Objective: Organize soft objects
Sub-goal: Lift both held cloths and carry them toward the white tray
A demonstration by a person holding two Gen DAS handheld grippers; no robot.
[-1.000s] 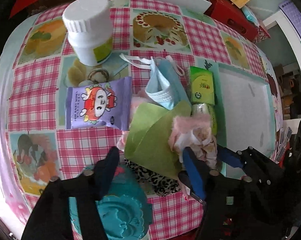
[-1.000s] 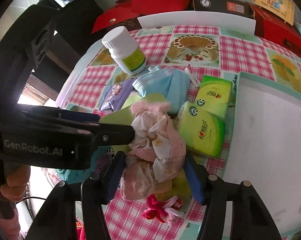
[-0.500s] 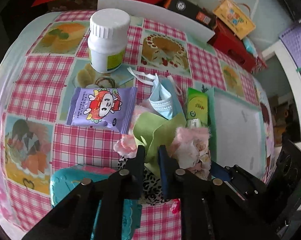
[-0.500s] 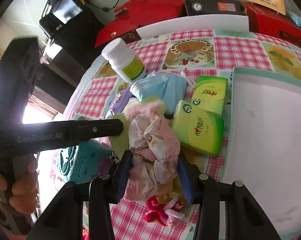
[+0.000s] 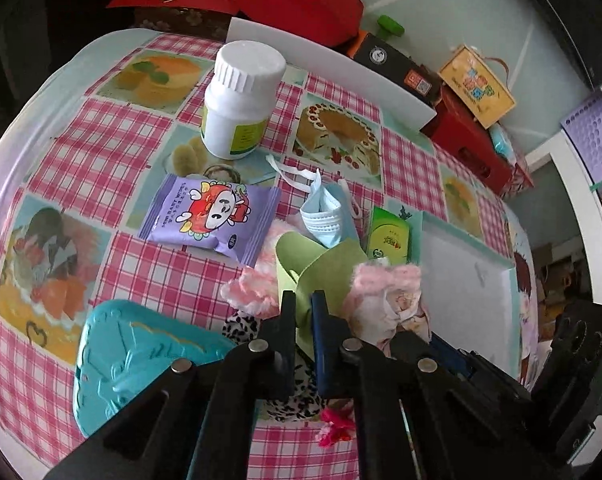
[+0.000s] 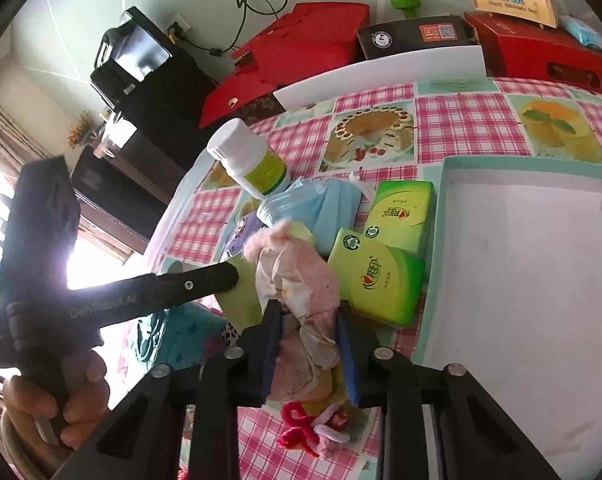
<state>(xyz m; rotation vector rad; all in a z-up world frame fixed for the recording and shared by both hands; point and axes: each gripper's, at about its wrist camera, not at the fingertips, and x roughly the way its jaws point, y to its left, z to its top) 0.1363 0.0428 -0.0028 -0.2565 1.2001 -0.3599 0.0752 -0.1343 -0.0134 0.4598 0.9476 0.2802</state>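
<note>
I am working over the worktop [image 5: 149, 276], which is lying under a pink checked cloth printed with cakes and fruit. A pale tray [image 6: 521, 280] with a teal rim is sitting on the right side of it, its inside bare. A teal embossed case [image 5: 141, 360] is lying at the near left, just beside a patch of leopard-print fabric [image 5: 237, 326]. A white bottle [image 5: 241, 104] with a ribbed cap is standing upright at the far centre, and nearer than it a purple snack packet [image 5: 209, 212] is lying flat. Two green tissue packs [image 6: 381, 276] are resting against the tray's left rim, one partly over the other, with a blue face mask [image 5: 325, 212] crumpled on their left. In the middle of the heap, my left gripper [image 5: 303, 304] is pinching the green cloth [image 5: 321, 264], its jaws almost together with only the thin fabric between them. Just right of it, my right gripper [image 6: 307, 320] is closing on the pink fluffy bundle [image 6: 301, 276], its pads pressing into both sides of the soft cloth, which is bulging up between them. A fluffy pink piece [image 5: 249, 292] is poking out from under the green cloth on the left. A small red and pink pipe-cleaner toy [image 6: 313, 424] is lying on the worktop nearest me, below the bundle.
</note>
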